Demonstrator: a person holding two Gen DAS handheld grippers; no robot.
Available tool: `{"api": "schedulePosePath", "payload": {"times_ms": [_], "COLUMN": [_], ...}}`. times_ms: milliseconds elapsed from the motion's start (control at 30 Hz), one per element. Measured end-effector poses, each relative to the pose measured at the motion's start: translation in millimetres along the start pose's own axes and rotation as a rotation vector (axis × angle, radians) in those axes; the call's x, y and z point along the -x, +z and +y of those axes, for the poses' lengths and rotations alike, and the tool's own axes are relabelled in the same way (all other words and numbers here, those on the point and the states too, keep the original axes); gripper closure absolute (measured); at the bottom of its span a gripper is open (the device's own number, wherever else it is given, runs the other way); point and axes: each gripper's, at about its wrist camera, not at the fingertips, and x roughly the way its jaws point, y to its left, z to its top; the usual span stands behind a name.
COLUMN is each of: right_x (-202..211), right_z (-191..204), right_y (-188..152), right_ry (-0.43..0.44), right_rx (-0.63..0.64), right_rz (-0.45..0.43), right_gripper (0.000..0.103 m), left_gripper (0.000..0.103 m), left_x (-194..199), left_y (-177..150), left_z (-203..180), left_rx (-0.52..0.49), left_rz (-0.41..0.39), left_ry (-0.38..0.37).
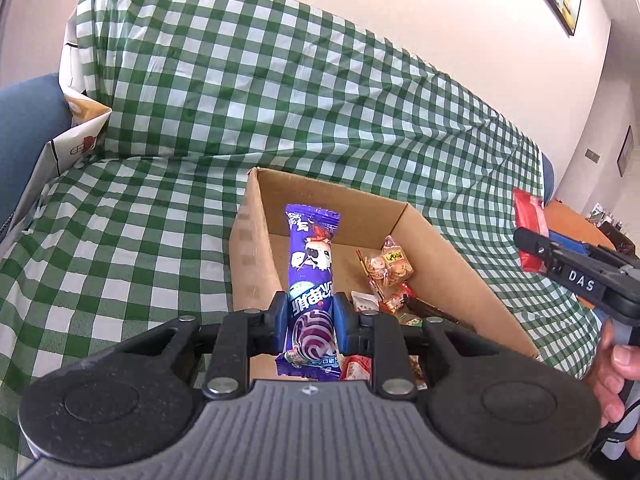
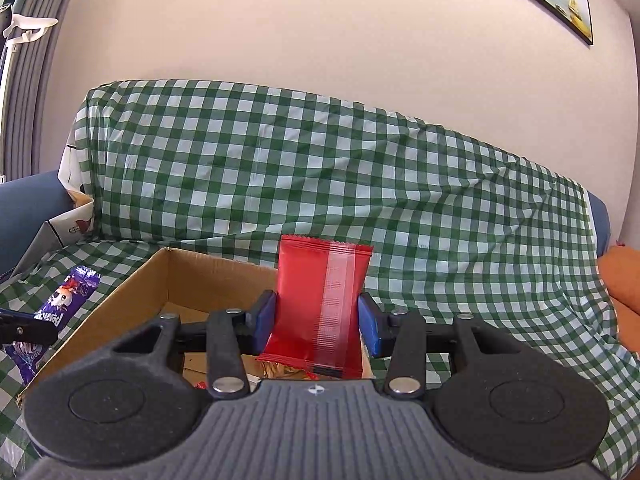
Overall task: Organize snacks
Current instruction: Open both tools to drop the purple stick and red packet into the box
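My left gripper [image 1: 311, 316] is shut on a long purple snack bar [image 1: 310, 264], held upright over the near left part of an open cardboard box [image 1: 256, 240]. Several small snack packets [image 1: 390, 266] lie on the box floor. My right gripper [image 2: 316, 318] is shut on a red packet [image 2: 316, 304] and hovers above the box's near right side [image 2: 120, 300]. In the left wrist view the right gripper [image 1: 532, 248] shows at the right edge with the red packet [image 1: 528, 216], a hand [image 1: 616, 376] below it. The purple bar [image 2: 60, 308] shows at the right wrist view's left edge.
The box sits on a sofa draped in a green and white checked cloth [image 1: 280, 92]. A white paper bag [image 1: 76, 132] stands at the left by the blue armrest [image 1: 24, 128]. An orange surface [image 2: 624, 292] lies at the far right.
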Motion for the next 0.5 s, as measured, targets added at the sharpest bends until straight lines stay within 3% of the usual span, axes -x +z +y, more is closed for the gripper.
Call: {"api": "schedulePosePath", "payload": {"times_ms": [400,500], "right_x": [-1,-6], "right_z": [3,5], "right_y": [-2,-4], "right_ry": [0.005,0.038], "right_rx": [0.016,0.015], "right_rz": [0.004,0.030], "right_gripper": [0.057,0.047], "left_gripper": [0.077,0.074], "left_x": [-1,-8], "left_y": [7,10], "left_z": [-19,-23], "left_rx": [0.002,0.007], "left_rz": [-0.057,-0.049], "left_ry": [-0.068,-0.102]}}
